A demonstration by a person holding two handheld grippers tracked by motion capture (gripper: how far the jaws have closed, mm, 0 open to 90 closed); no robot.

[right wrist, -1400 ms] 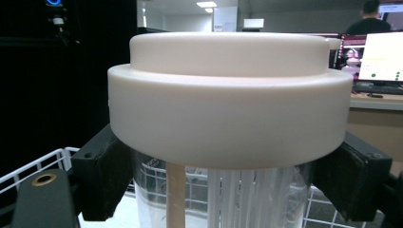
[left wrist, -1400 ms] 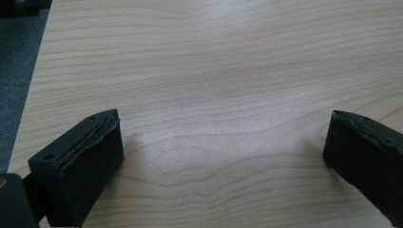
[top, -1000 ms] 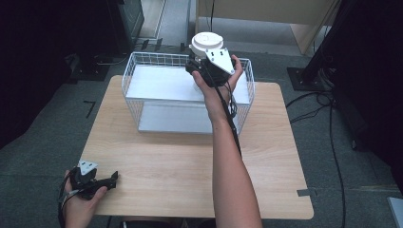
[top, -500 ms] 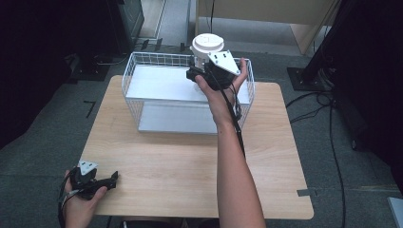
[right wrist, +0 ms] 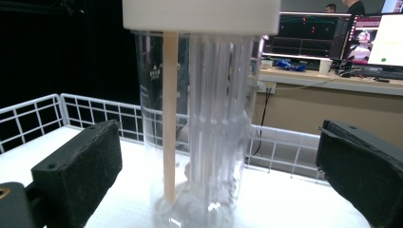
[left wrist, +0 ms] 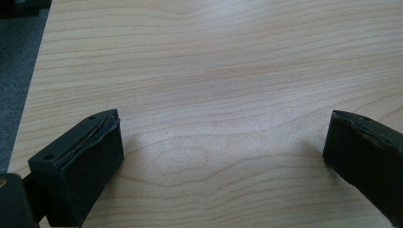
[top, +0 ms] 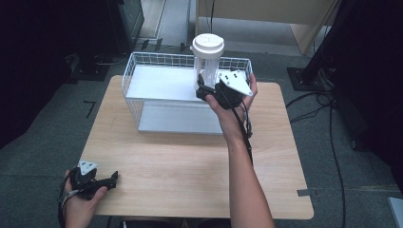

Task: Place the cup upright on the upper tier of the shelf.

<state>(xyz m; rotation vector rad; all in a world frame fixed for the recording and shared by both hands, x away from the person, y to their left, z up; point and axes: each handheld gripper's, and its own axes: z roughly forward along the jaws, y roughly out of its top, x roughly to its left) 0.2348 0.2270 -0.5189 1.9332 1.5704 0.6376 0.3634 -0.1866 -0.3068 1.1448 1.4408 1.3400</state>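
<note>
Right gripper view: clear lidded jar (right wrist: 204, 118) stands upright between the wide-spread right tool (right wrist: 218, 175).

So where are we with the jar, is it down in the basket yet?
Done: the clear jar with the white lid stands inside the white wire basket, near its right end. In hand: the right tongs sit open around the jar with gaps on both sides, so it is not gripped. Left: backing the right tongs away. The left tongs rest open over the wooden table.
</note>
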